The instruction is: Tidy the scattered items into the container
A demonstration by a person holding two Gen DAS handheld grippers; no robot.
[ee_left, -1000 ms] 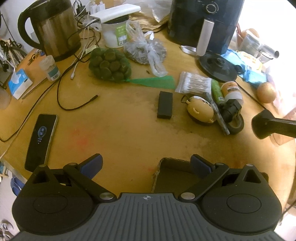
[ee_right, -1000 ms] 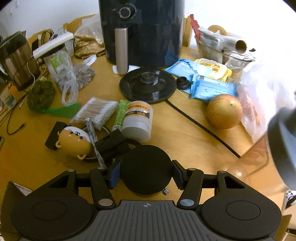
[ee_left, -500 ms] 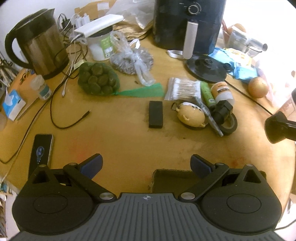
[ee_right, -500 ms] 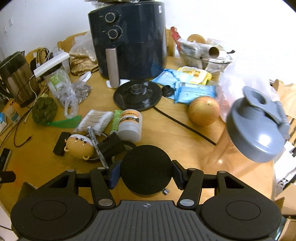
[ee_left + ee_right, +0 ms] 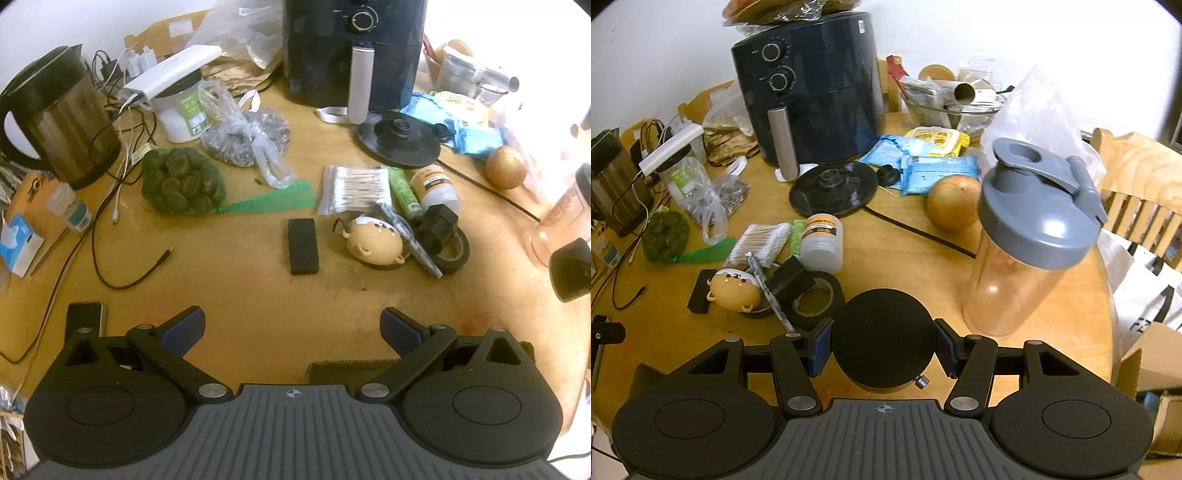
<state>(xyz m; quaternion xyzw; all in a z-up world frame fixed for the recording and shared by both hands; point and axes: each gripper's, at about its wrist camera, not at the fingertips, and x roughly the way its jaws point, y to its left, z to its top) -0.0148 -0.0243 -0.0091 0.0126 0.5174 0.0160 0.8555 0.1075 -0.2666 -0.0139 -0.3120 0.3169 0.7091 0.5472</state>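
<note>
Wooden and round, the table (image 5: 258,295) is crowded from edge to edge. The right gripper (image 5: 884,349) pinches a round black puck-like object (image 5: 884,345) between its blue pads, held above the near edge of the table. Just beyond it lie a roll of black tape (image 5: 814,301), a black clip-like piece (image 5: 788,278) resting on the tape, a patterned pen (image 5: 768,291) and a yellow cartoon-faced toy (image 5: 733,291), all touching one another in a heap; a black rectangular block (image 5: 303,246) sits just to the toy's side. Behind them are a pack of cotton swabs (image 5: 352,190), a green tube (image 5: 404,192) and a small white jar (image 5: 822,242) with an orange label whose print is too small to read. To the right stands a clear shaker bottle (image 5: 1027,240) with a grey flip lid, close beside the held object, and an apple (image 5: 953,203) behind it. A dark blue air fryer (image 5: 809,88) with two dials towers at the back, a black kettle base (image 5: 833,188) in front of it. The left gripper (image 5: 291,330) hangs spread wide with nothing between its pads; the rim of a cardboard box (image 5: 343,369) shows just under it at the table's near edge. On the left side are a steel kettle (image 5: 62,118), a net of green fruit (image 5: 181,181), loose cables and a phone (image 5: 85,315).
</note>
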